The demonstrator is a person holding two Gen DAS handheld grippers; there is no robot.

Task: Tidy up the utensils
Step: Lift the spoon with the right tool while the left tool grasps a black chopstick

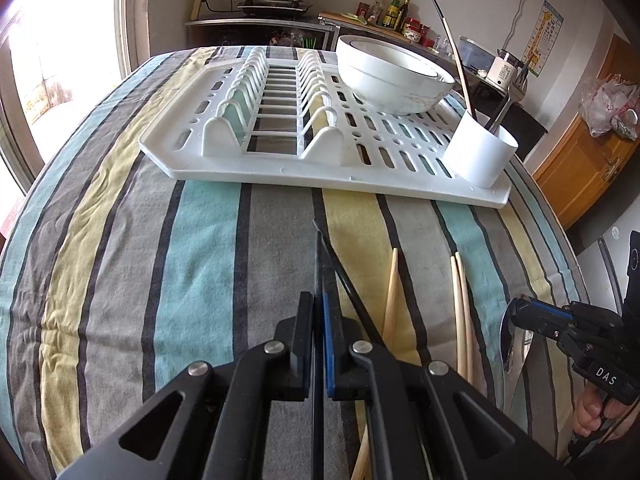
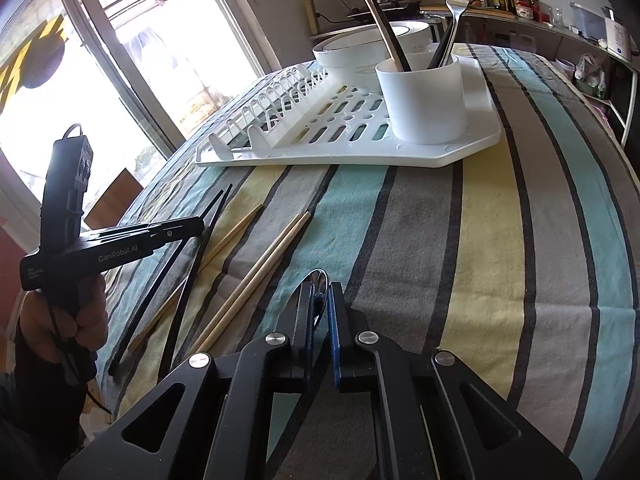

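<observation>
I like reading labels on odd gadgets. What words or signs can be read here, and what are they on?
"DAS": on the right claw body.
"GenRobot.AI": on the left claw body.
Small white print beside that: too small.
Wall poster, bottle labels: too blurred.

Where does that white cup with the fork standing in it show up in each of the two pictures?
Left wrist view: the white cup sits right of centre, on the near right corner of the white drying rack.
Right wrist view: the white cup is above centre, on the rack's near right corner.
Shared landmark: the white bowl just behind it.
</observation>
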